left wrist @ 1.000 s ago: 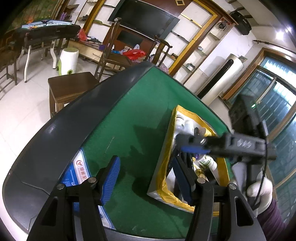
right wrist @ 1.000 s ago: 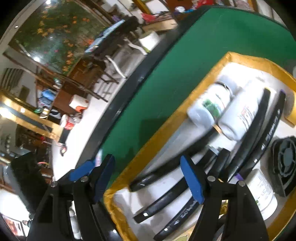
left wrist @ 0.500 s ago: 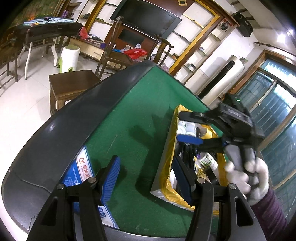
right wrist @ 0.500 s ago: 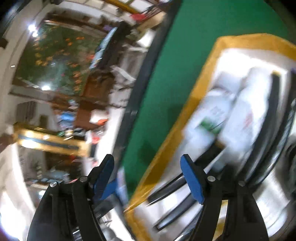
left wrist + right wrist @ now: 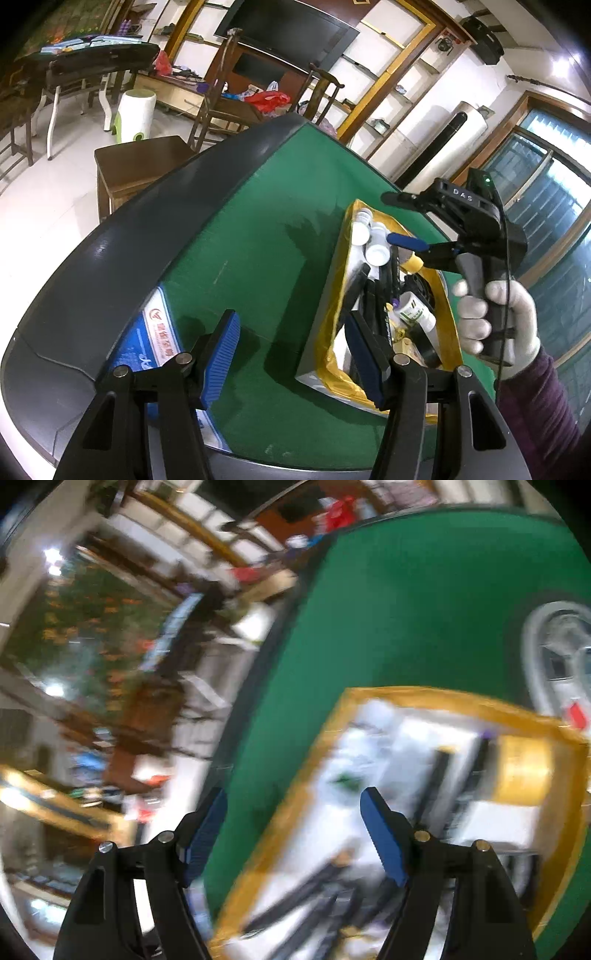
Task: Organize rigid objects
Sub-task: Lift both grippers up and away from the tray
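A yellow-lined box [image 5: 334,280] stands on the green table [image 5: 266,236]. It holds white bottles [image 5: 376,251], black pens [image 5: 364,291] and a small green-labelled bottle [image 5: 415,314]. My left gripper [image 5: 291,354] is open and empty, low at the box's near left corner. My right gripper [image 5: 395,218] is open and empty, held above the far end of the box by a gloved hand. The right wrist view is blurred: the box [image 5: 295,805] lies under the open right gripper [image 5: 291,834].
A blue and white booklet [image 5: 155,339] lies at the table's near left edge. A round white object [image 5: 554,657] sits on the table beyond the box. A wooden stool [image 5: 140,158] and chairs stand past the dark table rim [image 5: 122,236].
My right gripper has lifted out of the box and swung up and back toward its far end, still open. My left gripper has stayed in place.
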Demonstrator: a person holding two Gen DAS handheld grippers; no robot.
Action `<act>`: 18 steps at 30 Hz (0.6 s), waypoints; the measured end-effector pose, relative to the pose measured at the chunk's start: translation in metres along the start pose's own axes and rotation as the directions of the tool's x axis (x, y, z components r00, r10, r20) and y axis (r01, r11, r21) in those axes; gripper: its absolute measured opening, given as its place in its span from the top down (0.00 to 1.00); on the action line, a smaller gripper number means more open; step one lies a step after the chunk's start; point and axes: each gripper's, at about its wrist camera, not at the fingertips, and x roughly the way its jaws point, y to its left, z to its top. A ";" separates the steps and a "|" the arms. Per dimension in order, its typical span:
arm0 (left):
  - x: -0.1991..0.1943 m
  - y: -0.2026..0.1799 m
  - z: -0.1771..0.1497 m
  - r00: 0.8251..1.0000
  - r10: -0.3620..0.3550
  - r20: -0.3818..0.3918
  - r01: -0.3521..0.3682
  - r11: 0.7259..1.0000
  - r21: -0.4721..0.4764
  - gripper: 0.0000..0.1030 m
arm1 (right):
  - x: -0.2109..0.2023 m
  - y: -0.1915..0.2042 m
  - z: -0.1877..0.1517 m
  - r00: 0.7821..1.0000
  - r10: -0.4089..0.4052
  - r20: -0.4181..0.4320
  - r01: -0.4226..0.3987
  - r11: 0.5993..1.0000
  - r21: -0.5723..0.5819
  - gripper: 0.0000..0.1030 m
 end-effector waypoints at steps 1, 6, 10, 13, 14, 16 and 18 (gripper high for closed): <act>-0.001 -0.001 -0.002 1.000 0.000 -0.001 0.000 1.000 0.003 0.39 | 0.000 0.000 -0.001 1.000 0.008 0.001 -0.008 1.000 -0.006 0.24; -0.004 -0.001 -0.002 1.000 0.008 0.000 -0.008 1.000 0.003 0.39 | -0.011 -0.005 -0.015 0.994 0.085 -0.075 -0.083 0.996 0.031 0.24; -0.004 -0.003 -0.001 1.000 0.018 0.000 -0.018 1.000 0.008 0.39 | -0.038 -0.010 -0.038 0.982 0.153 -0.109 -0.151 0.988 0.025 0.24; 0.001 -0.006 -0.002 1.000 0.011 -0.012 -0.011 1.000 0.005 0.39 | -0.051 -0.017 -0.057 0.969 0.199 -0.145 -0.196 0.980 0.032 0.24; 0.002 -0.008 -0.003 1.000 0.006 -0.017 -0.006 1.000 0.006 0.39 | -0.051 -0.018 -0.062 0.963 0.214 -0.161 -0.211 0.977 0.034 0.24; 0.002 -0.015 -0.005 1.000 -0.003 -0.026 0.003 1.000 0.019 0.39 | -0.041 -0.016 -0.072 0.955 0.220 -0.197 -0.217 0.975 0.038 0.24; -0.002 -0.022 -0.007 1.000 -0.004 -0.024 0.005 0.999 0.042 0.39 | -0.036 -0.023 -0.078 0.966 0.171 -0.194 -0.169 0.985 0.032 0.27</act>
